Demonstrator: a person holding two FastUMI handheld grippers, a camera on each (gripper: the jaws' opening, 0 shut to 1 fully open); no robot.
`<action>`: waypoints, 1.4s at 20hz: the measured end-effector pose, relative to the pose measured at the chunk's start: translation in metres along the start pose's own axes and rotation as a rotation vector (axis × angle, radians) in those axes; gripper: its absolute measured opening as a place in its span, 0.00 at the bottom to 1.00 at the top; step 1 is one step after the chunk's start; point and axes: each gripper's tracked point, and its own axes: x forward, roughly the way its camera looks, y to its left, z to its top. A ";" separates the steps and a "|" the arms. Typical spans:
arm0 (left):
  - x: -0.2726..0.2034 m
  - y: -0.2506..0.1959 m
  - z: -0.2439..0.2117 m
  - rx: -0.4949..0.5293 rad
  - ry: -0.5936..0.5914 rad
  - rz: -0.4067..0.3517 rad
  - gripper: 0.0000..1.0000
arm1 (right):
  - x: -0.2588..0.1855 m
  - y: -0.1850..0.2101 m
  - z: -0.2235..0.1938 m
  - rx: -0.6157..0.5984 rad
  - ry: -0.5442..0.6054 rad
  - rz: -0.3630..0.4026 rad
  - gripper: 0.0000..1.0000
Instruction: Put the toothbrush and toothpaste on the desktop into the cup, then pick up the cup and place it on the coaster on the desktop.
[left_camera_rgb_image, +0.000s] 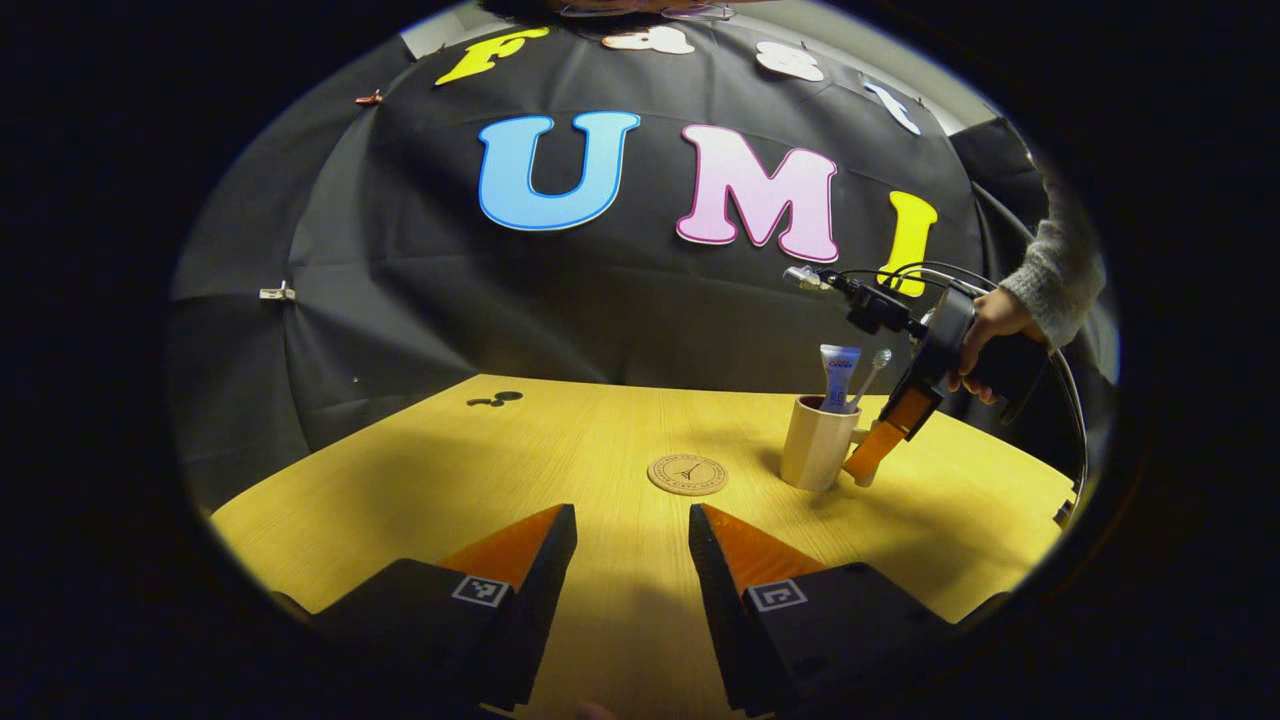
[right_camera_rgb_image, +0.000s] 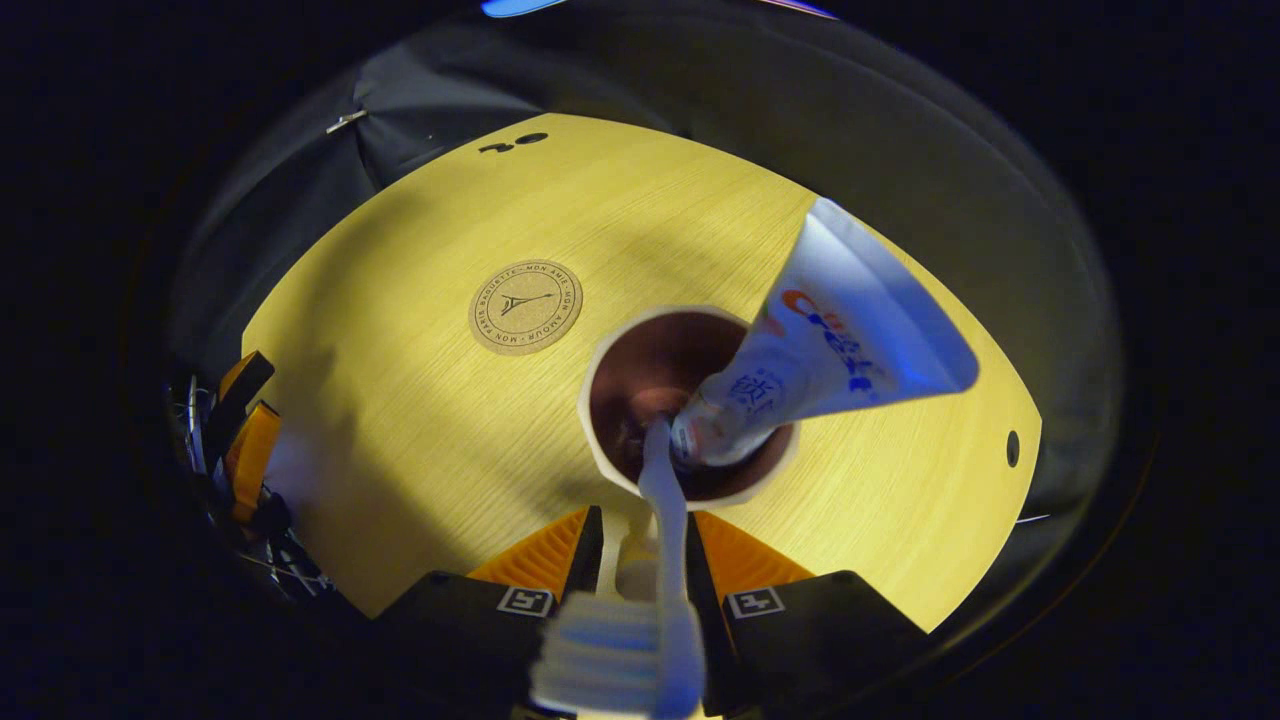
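In the left gripper view, the left gripper hovers over the tabletop with jaws apart, empty. Toothpaste and toothbrush stand in the cup, just right of the coaster. The right gripper, held by a hand, is at the cup's handle.

In the right gripper view, the right gripper looks down into the cup; its jaws flank the handle, contact unclear. The coaster lies near, apart.

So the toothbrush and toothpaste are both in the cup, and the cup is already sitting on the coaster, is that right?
Not quite. The toothbrush and toothpaste are in the cup, but the cup stands on the bare table beside the coaster, apart from it. The left gripper view shows this.
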 end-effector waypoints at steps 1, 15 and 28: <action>0.002 0.002 -0.001 -0.006 0.002 0.001 0.71 | 0.003 0.002 -0.001 0.010 0.011 0.003 0.47; 0.011 0.013 -0.007 -0.021 0.020 0.003 0.72 | 0.020 0.008 -0.006 0.125 0.090 0.051 0.39; -0.001 0.019 0.000 -0.018 0.014 0.007 0.72 | -0.002 0.039 0.020 0.078 -0.009 0.093 0.31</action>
